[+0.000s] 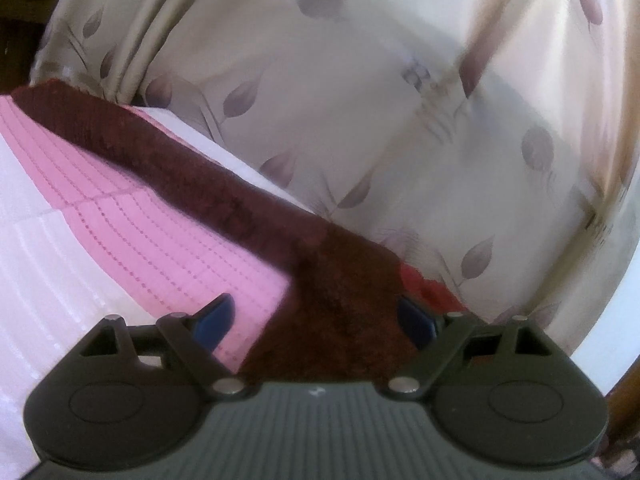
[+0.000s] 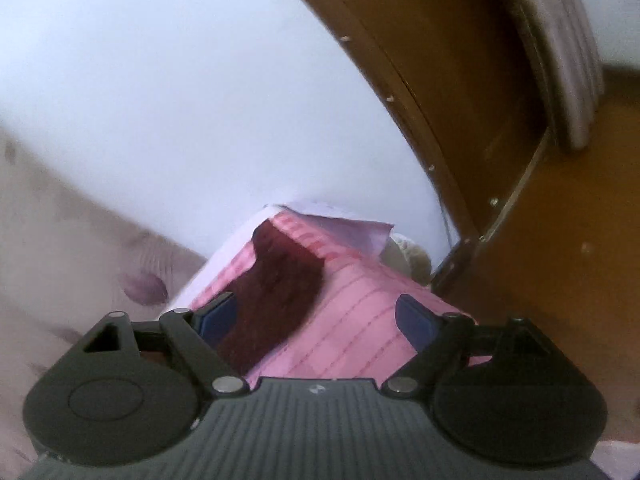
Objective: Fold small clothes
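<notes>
In the left wrist view a dark maroon fuzzy cloth (image 1: 224,200) lies in a long strip over a pink ribbed cloth (image 1: 132,216). My left gripper (image 1: 316,312) stands open, low over the near end of the maroon strip. The strip lies between the blue pads (image 1: 216,318), which do not press on it. In the right wrist view the same pink cloth (image 2: 360,304) lies folded with the maroon cloth (image 2: 276,280) on top. My right gripper (image 2: 316,314) hangs open just above both, with its pads (image 2: 416,322) clear of the fabric.
The clothes rest on a pale bedsheet with a purple leaf print (image 1: 400,140). A white ribbed cloth (image 1: 44,264) lies at the left and a bit of red fabric (image 1: 430,284) shows by the maroon strip. Brown wooden furniture (image 2: 460,92) and a white wall (image 2: 180,80) stand beyond.
</notes>
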Available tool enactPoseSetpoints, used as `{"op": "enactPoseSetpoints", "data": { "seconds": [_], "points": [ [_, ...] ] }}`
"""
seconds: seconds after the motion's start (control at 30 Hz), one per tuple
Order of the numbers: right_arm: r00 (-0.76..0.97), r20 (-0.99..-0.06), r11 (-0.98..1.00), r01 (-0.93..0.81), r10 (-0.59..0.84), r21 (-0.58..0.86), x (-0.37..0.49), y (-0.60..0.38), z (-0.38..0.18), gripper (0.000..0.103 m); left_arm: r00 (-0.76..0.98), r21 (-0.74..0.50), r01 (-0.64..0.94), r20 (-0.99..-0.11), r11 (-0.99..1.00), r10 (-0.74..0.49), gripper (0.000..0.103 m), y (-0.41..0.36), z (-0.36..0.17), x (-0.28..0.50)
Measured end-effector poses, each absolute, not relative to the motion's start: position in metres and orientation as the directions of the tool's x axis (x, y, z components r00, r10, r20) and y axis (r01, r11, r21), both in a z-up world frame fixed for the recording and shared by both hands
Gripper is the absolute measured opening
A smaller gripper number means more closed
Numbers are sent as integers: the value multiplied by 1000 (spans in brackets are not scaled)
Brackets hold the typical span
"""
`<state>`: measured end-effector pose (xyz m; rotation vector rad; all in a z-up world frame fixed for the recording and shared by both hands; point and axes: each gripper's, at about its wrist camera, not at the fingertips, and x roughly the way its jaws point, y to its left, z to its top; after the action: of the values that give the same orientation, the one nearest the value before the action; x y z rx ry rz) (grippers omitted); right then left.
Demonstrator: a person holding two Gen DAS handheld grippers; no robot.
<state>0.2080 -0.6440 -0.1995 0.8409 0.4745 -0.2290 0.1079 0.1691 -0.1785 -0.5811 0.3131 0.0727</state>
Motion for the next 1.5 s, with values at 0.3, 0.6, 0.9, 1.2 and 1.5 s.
{"op": "enactPoseSetpoints", "data": {
  "seconds": [0.3,0.6,0.9,1.2,1.5],
  "points": [
    [840,-540,777,302,57,552,296,-651,-199,36,940,-460,-201,-339,865,38,89,159,-175,109],
    [862,-504,752,363,-47,550,295,-645,-179,16,940,-457,-202,-339,866,41,89,159,-174,108],
    [947,-282,722,86,156,687,311,-564,-96,16,950,-485,-181,-312,855,24,90,163,-175,106],
    [888,-156,664,-197,432,721,366,-405,-49,16,956,-520,-165,-292,838,7,90,168,-176,104],
    [749,-188,570,-291,636,769,395,-248,-91,16,954,-554,-174,-300,814,0,91,174,-178,104]
  ]
}}
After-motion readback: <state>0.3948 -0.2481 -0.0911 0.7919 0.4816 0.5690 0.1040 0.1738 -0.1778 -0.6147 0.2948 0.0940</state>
